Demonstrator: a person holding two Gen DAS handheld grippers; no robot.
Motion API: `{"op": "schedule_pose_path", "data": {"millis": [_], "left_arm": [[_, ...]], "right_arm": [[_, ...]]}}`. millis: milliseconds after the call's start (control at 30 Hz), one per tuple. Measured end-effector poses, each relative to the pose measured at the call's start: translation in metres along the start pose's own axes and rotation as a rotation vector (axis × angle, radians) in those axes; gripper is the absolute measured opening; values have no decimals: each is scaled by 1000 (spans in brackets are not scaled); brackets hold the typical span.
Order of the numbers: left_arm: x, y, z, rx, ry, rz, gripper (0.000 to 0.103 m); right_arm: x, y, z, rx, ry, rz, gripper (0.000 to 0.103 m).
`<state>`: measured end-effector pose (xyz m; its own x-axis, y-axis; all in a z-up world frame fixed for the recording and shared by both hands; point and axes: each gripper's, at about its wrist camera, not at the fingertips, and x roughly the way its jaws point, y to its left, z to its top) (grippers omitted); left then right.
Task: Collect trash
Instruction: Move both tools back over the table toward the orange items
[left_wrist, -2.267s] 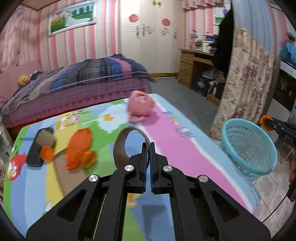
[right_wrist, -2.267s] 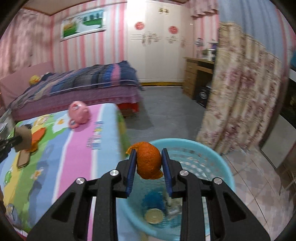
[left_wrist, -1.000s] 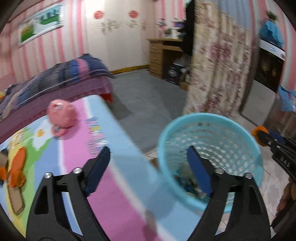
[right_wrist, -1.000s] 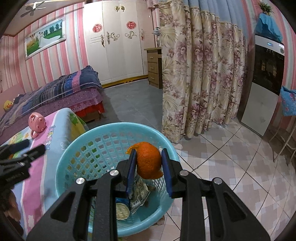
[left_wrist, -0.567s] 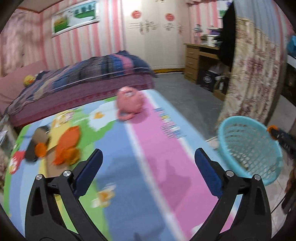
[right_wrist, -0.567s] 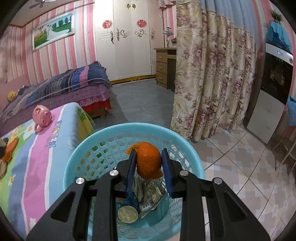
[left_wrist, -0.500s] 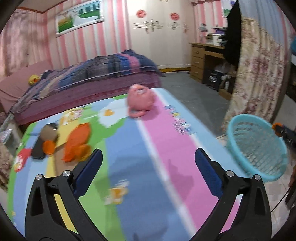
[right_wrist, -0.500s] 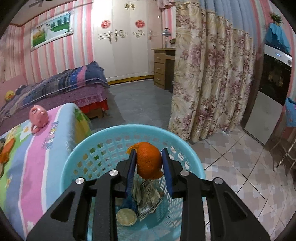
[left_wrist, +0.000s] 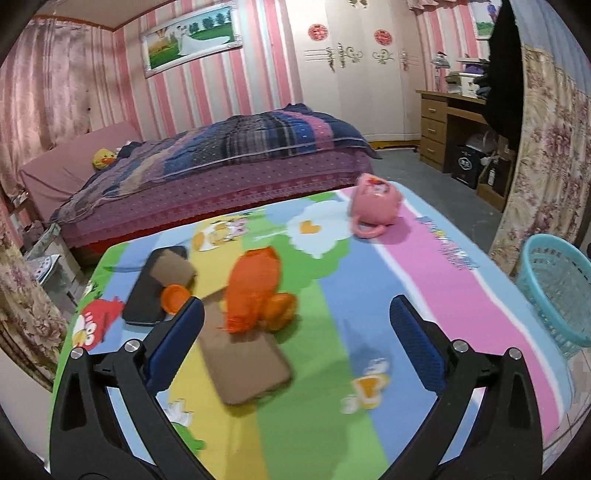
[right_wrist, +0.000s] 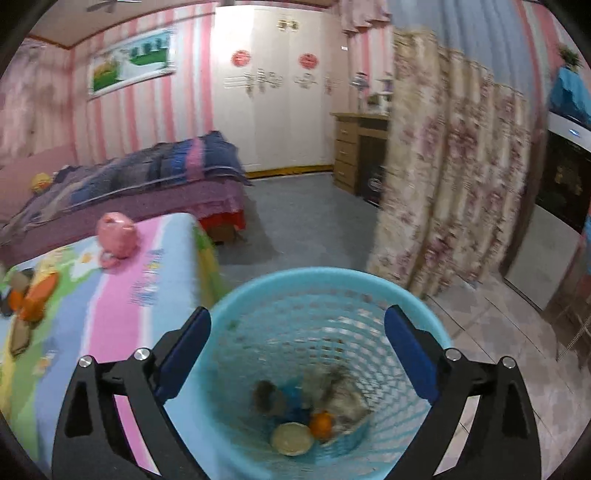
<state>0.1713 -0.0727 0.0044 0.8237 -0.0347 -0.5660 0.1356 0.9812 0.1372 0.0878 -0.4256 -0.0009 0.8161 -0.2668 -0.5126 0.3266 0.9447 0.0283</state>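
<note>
My right gripper (right_wrist: 297, 341) is open and empty above the teal basket (right_wrist: 369, 284). The orange peel (right_wrist: 320, 424) lies at the basket's bottom among other trash, next to a round lid (right_wrist: 291, 438). My left gripper (left_wrist: 295, 332) is open and empty above the colourful table cover (left_wrist: 424, 280). Ahead of it lie an orange plastic bag (left_wrist: 255, 288), a small orange piece (left_wrist: 174, 297), a brown cardboard piece (left_wrist: 171, 272) on a black phone (left_wrist: 146, 302), and a brown flat case (left_wrist: 243, 365). The basket also shows at the right in the left wrist view (left_wrist: 554, 288).
A pink mug-like toy (left_wrist: 375, 210) sits at the table's far edge. A bed (left_wrist: 221, 170) stands behind the table, a wooden desk (left_wrist: 450, 129) and a floral curtain (right_wrist: 450, 192) to the right. Grey floor lies between them.
My right gripper has opened and the orange peel has dropped into the basket. My left gripper, open, has swung from the basket back over the table toward the orange bag.
</note>
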Motion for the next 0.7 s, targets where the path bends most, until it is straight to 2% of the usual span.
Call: {"op": "schedule_pose_path", "data": {"millis": [267, 367, 700], "left_arm": [[22, 76, -9, -126, 52, 57, 97], [28, 106, -14, -175, 62, 93, 97], [45, 158, -23, -225, 81, 140, 97]], "right_arm": [[3, 100, 1, -129, 25, 194, 93], [14, 137, -5, -174, 55, 235, 93], [39, 248, -25, -336, 118, 344, 93]]}}
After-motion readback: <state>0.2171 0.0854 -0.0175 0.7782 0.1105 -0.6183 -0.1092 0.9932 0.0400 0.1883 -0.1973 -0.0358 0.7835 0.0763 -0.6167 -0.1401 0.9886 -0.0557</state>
